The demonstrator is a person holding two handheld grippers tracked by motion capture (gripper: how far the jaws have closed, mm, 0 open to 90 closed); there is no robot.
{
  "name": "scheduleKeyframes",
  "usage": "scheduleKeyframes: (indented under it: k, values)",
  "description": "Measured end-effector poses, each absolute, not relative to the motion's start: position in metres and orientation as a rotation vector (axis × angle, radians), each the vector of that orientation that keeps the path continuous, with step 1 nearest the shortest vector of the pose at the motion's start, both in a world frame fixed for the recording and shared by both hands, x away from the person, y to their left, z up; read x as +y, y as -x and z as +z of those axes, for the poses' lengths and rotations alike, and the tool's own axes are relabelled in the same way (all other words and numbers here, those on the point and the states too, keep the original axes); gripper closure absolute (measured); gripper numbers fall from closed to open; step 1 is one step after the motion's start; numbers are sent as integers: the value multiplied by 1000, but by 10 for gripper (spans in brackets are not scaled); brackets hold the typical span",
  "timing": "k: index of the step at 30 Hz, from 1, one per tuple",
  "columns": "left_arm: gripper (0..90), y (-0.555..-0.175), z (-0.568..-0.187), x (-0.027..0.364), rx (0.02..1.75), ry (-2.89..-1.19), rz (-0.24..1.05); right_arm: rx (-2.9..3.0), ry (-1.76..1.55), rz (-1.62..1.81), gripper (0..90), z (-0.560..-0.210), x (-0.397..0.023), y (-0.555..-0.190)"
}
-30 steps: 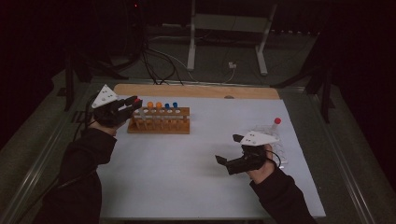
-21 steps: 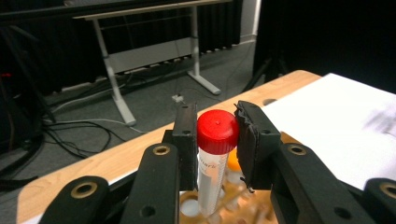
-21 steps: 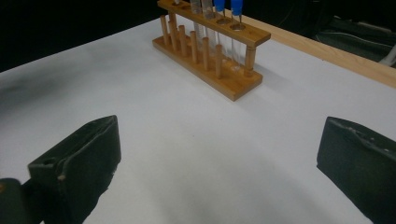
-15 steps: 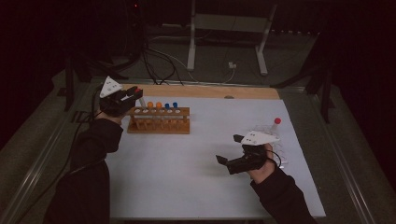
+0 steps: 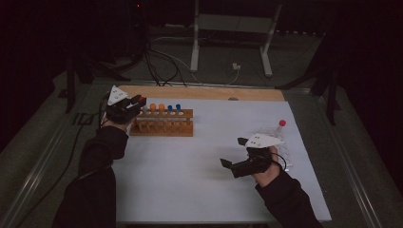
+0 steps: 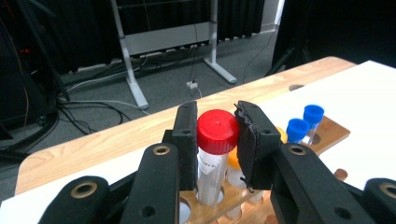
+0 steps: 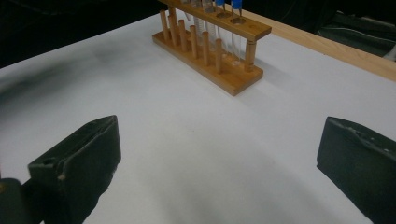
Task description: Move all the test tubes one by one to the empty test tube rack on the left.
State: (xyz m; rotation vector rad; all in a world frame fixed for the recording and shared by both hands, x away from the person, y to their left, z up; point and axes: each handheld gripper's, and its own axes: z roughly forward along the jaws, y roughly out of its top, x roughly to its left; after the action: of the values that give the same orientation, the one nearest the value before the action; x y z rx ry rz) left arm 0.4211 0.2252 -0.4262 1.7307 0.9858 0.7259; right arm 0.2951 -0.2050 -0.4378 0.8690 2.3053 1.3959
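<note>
A wooden tube rack (image 5: 161,124) stands at the back left of the white mat, holding orange-capped (image 5: 157,107) and blue-capped tubes (image 5: 174,108). My left gripper (image 5: 134,105) is at the rack's left end, shut on a red-capped tube (image 6: 216,133). In the left gripper view the tube stands upright between the pads (image 6: 247,140), its lower end inside a rack hole (image 6: 208,196), with two blue caps (image 6: 304,121) beyond. My right gripper (image 5: 234,153) hovers over the mat at the right, open, with nothing between its jaws. It looks toward the rack (image 7: 210,51).
Another red-capped tube (image 5: 281,124) stands in a clear holder (image 5: 280,147) just behind the right hand. A wooden table strip (image 5: 199,93) borders the mat at the back. Cables and a metal stand (image 5: 195,47) lie on the floor beyond.
The left gripper has shifted slightly right along the rack's left end and come down with the red-capped tube. The right gripper has stayed put.
</note>
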Motion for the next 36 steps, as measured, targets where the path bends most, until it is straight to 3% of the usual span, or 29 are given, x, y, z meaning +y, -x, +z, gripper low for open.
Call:
scheduleKeyframes:
  k: [12,36]
  values:
    - [717,-424,-450,221,1025,-1775,706,2305,-875,1401,0,-437,-206,-295]
    - [718,-430,-439,211,1062,-1880,704,2304,-888,1404,0,-438,-208,-297]
